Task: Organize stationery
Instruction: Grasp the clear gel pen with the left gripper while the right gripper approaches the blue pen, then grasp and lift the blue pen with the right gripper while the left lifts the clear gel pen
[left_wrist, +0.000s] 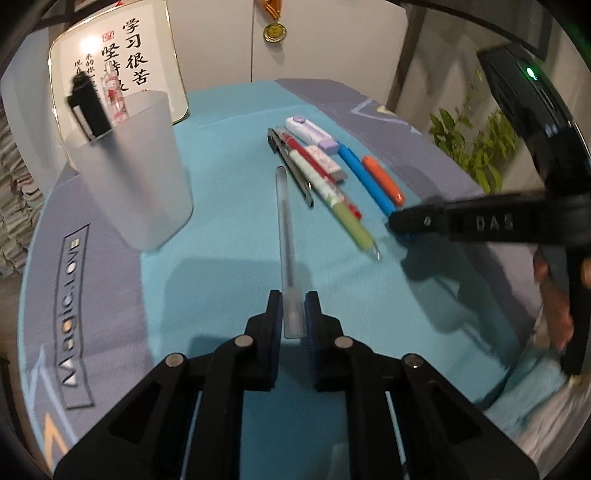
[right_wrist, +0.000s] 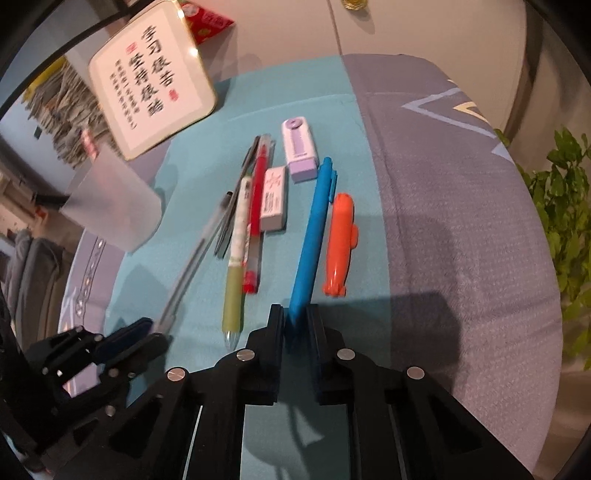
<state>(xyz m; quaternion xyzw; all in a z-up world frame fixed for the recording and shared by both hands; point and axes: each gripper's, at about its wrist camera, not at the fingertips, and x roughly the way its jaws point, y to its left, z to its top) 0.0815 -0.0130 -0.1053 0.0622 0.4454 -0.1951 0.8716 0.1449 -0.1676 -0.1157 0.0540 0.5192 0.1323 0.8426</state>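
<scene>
With only two items standing in the frosted plastic cup (left_wrist: 129, 173), the left gripper (left_wrist: 293, 314) clamps a clear pen (left_wrist: 286, 236) and the right gripper (right_wrist: 295, 321) a blue pen (right_wrist: 310, 236), both on the teal mat (left_wrist: 229, 147), others unsorted.

Frosted translucent plastic cup (left_wrist: 133, 177) | clear plastic pen (left_wrist: 286, 236) | matt blue pen (right_wrist: 312, 236) | glossy orange plastic case (right_wrist: 340, 243) | woven cloth table cover (right_wrist: 461, 240) | matt black plastic gripper fingers (left_wrist: 273, 317)

about 5 pens (right_wrist: 312, 236), 2 erasers (right_wrist: 274, 199), 1 cup (left_wrist: 129, 166)
</scene>
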